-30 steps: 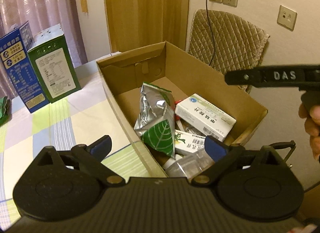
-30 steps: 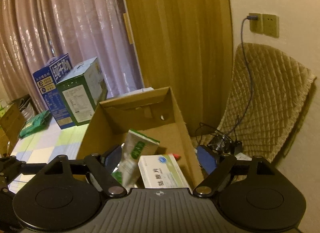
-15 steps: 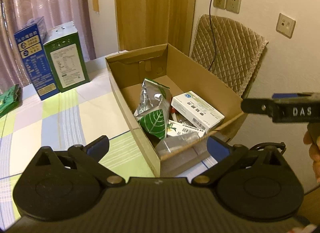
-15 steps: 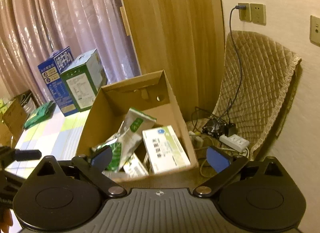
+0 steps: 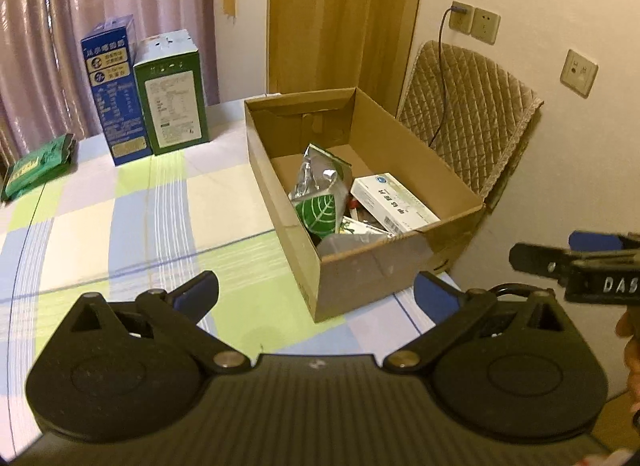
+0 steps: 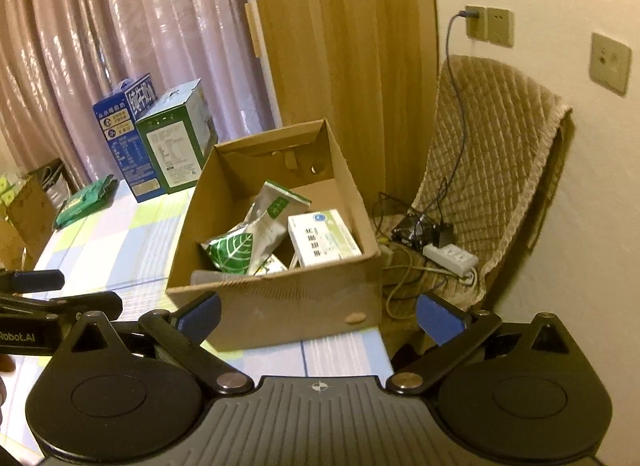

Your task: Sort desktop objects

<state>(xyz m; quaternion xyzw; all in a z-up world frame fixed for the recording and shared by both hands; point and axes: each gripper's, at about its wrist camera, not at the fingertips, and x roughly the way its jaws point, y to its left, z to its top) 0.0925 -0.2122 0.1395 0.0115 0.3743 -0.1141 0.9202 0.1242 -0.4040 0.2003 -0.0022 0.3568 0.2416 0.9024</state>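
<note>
One open brown cardboard box (image 5: 400,266) sits at the right edge of the table, and the sorted things lie inside it: one silver foil pouch with a green leaf print (image 5: 320,201), one white rectangular medicine carton (image 5: 394,203), and at least one smaller white-and-green packet (image 6: 272,266) half buried under them. A pale, cloudy shape at the box's near wall is too hidden to name. Two tall cartons stand side by side at the far end, one blue (image 5: 114,89) and one green (image 5: 172,91), with one flat green packet (image 5: 38,165) lying further left.

The left gripper (image 5: 316,294) has its blue-padded jaws spread wide with nothing between them. The right gripper (image 6: 318,312) is opening, its jaws also empty; both hang short of the box.

The table wears a checked cloth (image 5: 160,217) of green, blue and cream. Behind are pinkish curtains (image 6: 120,25), a wooden door (image 5: 344,13) and a quilted tan chair (image 6: 492,169) with a white power strip (image 6: 450,256) on its seat.
</note>
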